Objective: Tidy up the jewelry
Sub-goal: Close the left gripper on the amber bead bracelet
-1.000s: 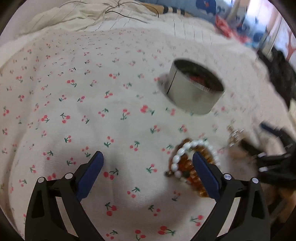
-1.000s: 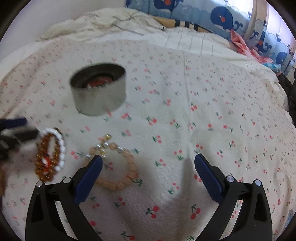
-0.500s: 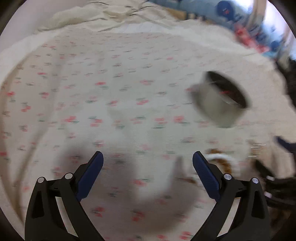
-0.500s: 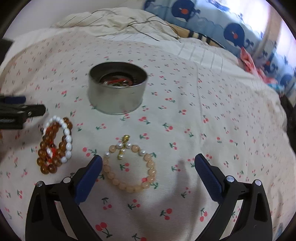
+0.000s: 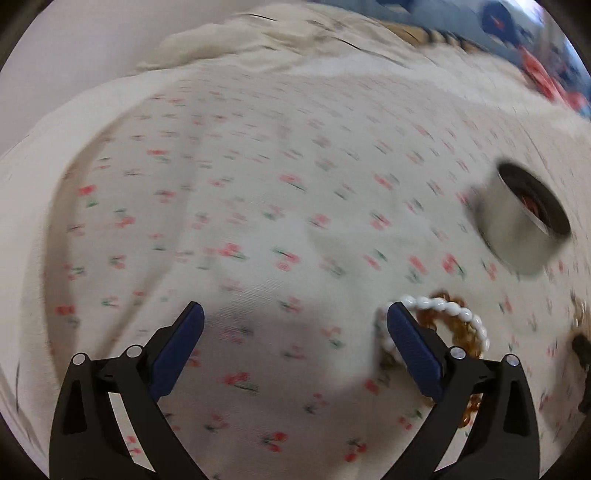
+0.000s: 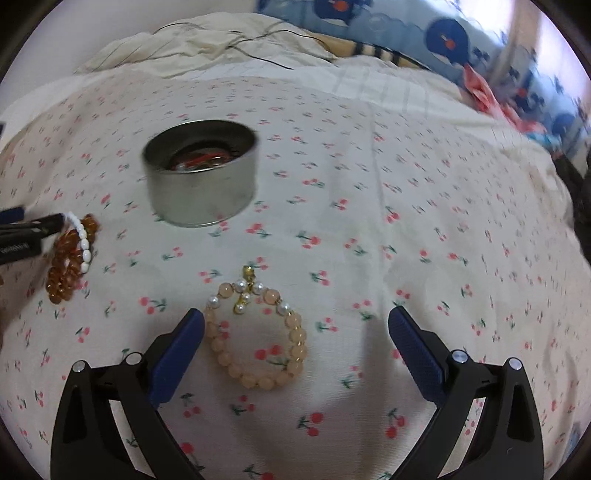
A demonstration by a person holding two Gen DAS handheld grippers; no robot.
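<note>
A round metal tin with red jewelry inside stands on the cherry-print sheet; it also shows blurred in the left wrist view. A peach bead bracelet with small pearls and a gold charm lies just ahead of my right gripper, nearer its left finger; that gripper is open and empty. A white pearl bracelet and an amber bead bracelet lie together, touching the right finger of my left gripper, which is open. Both also show at the left of the right wrist view.
The bed sheet has soft folds. A crumpled cream blanket with a dark cable lies at the far edge. Blue whale-print fabric is at the back right. My left gripper's tip enters the right wrist view at the left.
The left view has swung left, so the tin and the pearl and amber bracelets slid right, beside its right finger. The right gripper moved so the peach bracelet lies between its fingers.
</note>
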